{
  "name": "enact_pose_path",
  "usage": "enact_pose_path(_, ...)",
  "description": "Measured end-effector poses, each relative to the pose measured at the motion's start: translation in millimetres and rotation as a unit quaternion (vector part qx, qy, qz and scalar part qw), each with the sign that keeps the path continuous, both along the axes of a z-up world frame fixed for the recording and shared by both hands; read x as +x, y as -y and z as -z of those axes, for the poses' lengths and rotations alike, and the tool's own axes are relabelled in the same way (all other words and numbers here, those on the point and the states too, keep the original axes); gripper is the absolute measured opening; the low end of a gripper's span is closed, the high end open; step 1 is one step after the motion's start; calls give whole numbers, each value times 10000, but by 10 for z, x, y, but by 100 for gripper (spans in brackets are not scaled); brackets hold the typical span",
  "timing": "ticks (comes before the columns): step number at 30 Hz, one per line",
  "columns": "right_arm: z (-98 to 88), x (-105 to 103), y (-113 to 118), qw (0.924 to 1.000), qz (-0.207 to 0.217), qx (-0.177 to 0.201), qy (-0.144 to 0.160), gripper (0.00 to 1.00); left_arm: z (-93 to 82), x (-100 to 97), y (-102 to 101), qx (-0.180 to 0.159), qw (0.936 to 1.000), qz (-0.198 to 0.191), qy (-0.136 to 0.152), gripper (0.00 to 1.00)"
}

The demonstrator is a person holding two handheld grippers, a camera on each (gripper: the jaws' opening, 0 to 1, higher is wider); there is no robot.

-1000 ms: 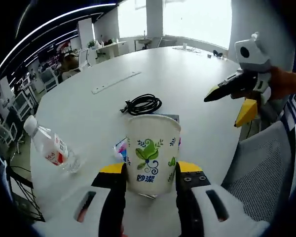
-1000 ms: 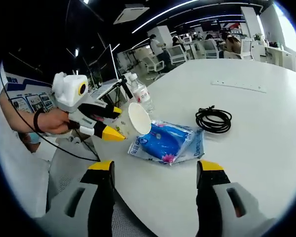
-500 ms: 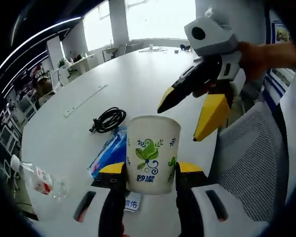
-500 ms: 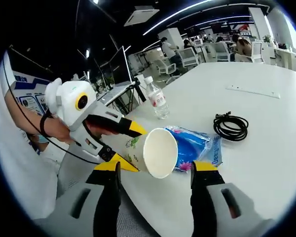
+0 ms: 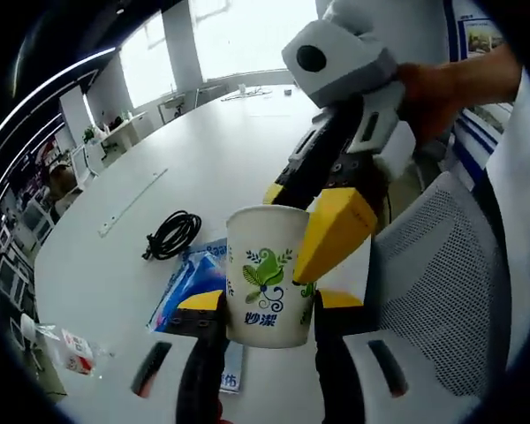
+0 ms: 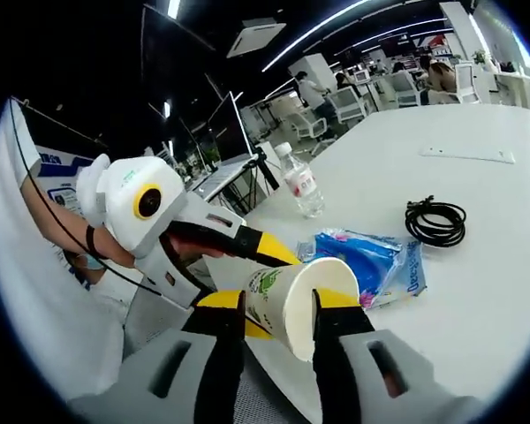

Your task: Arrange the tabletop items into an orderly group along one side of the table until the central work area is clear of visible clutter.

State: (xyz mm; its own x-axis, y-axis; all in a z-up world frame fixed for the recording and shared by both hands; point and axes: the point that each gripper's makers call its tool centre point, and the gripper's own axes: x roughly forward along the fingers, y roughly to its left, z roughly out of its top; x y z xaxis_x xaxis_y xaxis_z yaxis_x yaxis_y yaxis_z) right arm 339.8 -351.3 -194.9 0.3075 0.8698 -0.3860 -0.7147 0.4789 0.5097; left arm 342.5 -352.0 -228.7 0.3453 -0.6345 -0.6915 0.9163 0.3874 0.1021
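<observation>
— Two tools were on one paper cup, weren't they?

— Yes. In the left gripper view the left tool [image 5: 258, 302] was clenched on the paper cup [image 5: 272, 272], white with a green leaf print, one yellow-tipped jaw against each side of its lower half. The cup stood upright between them, held above the white surface [image 5: 203, 168]. The right tool [image 5: 311, 219] came in from the upper right, held by a hand [image 5: 442, 84], with its yellow tips at the cup's rim, one in front and one behind.

— And from the other side?

— In the right gripper view the right tool [image 6: 280, 316] had closed its jaws around the cup [image 6: 302, 302] near the open mouth, which faced the camera. The left tool [image 6: 247, 278] reached in from the left, gripping the cup's base end.

— What lay beyond the cup?

— A blue plastic packet [image 6: 371, 263] lay flat on the surface just past the tools, a coiled black cable [image 6: 436, 221] farther out, well apart from it. A clear water bottle [image 6: 301, 181] with a red label stood upright near the surface's edge. A mesh office chair [image 5: 442, 274] sat right of the left tool.
</observation>
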Motion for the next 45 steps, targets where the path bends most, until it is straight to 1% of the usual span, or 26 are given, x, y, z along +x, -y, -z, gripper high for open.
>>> enact_pose_path(6,-12,-40,-32,9999,-63,94,-62,8,-4,-13,26,35,9999,97,33,39)
enact_pose_path(9,-36,-55,-59,9994,-9,262,-213,5,3,-20,24,83,9999,112,62,39)
enact_pose_path(12,-75,-76,-102,9987,-19,418,-278,1,3,-32,16,100,9999,111,69,39)
enact_pose_path(14,-74,-87,-136,9987,-34,421,-269,0,16,-40,12,133,9998,122,73,39)
enact_pose_path(15,-58,-80,-144,9991,-41,362,-210,0,26,-39,1,172,9998,114,80,39)
enact_pose_path(18,-41,-92,-176,9994,-67,295,-162,0,41,-43,-18,203,9997,87,81,39)
enact_pose_path(24,-4,-90,-213,9995,-50,254,-199,0,69,-54,-77,235,9997,-72,48,39)
enact_pose_path(28,-19,-86,-238,9993,11,295,-206,0,68,-51,-120,212,9995,-221,30,39)
enact_pose_path(32,-41,-63,-257,9990,50,378,-215,0,37,-36,-192,107,9989,-467,5,39)
enact_pose_path(35,-57,-40,-279,9991,32,373,-185,0,45,-29,-270,120,9982,-592,1,38)
enact_pose_path(37,-55,-32,-288,9991,21,367,-190,0,55,-30,-328,78,9974,-714,-51,37)
enact_pose_path(40,-57,-9,-290,9991,66,377,-198,0,50,-23,-419,-255,9928,-1137,-276,37)
enact_pose_path(44,-112,22,-287,9987,119,467,-186,0,73,-19,-543,-380,9884,-1422,-371,37)
enact_pose_path(45,-113,33,-283,9987,127,467,-181,0,81,-17,-578,-450,9863,-1529,-416,37)
